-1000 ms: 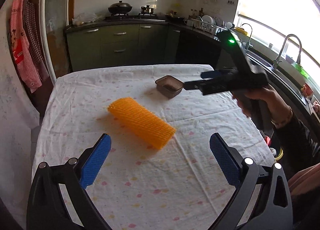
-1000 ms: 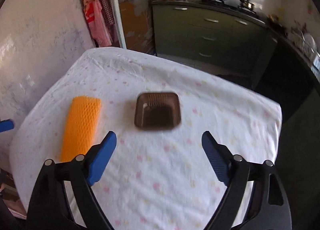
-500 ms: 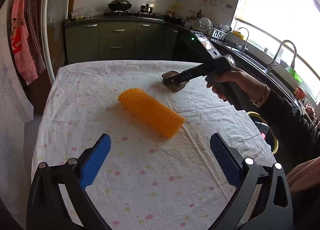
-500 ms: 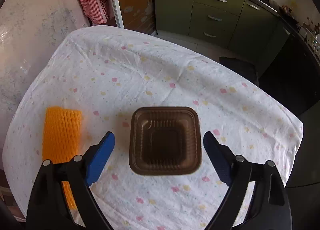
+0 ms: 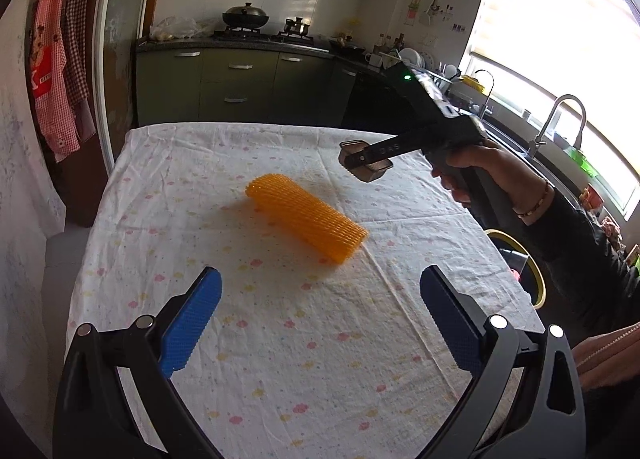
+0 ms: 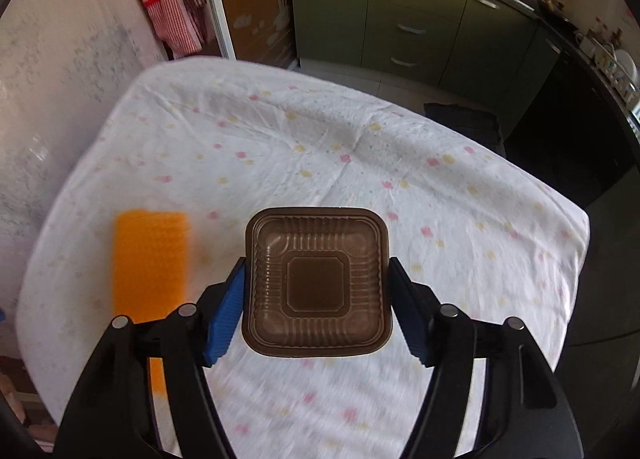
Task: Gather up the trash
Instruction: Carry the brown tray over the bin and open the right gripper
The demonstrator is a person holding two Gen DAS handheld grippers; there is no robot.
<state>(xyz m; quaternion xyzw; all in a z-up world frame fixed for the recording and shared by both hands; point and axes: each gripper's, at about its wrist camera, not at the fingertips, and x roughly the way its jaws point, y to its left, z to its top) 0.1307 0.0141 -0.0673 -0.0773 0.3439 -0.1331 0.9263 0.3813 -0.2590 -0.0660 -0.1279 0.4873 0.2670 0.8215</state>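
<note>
The surface (image 5: 280,359), under a white spotted cloth, carries two pieces of trash, and the main risk lies with the bigger one. The orange foam net sleeve (image 5: 306,217) lies near the middle of the surface, its long axis running diagonally from the far left corner toward the near right edge, the open cut end facing the near right. It looks soft and springy, so I judge a pinch across its width could squash it and let it slide out, and a pinch that goes too low could catch the cloth and drag it. The left tool (image 5: 320,323) hangs above the near edge with its blue pads spread wide and nothing between them, well short of the sleeve.

The smaller brown plastic tray (image 6: 316,283) is near the far right edge, squarish with no clear long axis, its open side facing up. The right tool (image 6: 316,299) has its pads closed against two opposite sides of the tray. The thin wall may buckle under squeeze, and a tilt on the way off the surface could make it slip free.
</note>
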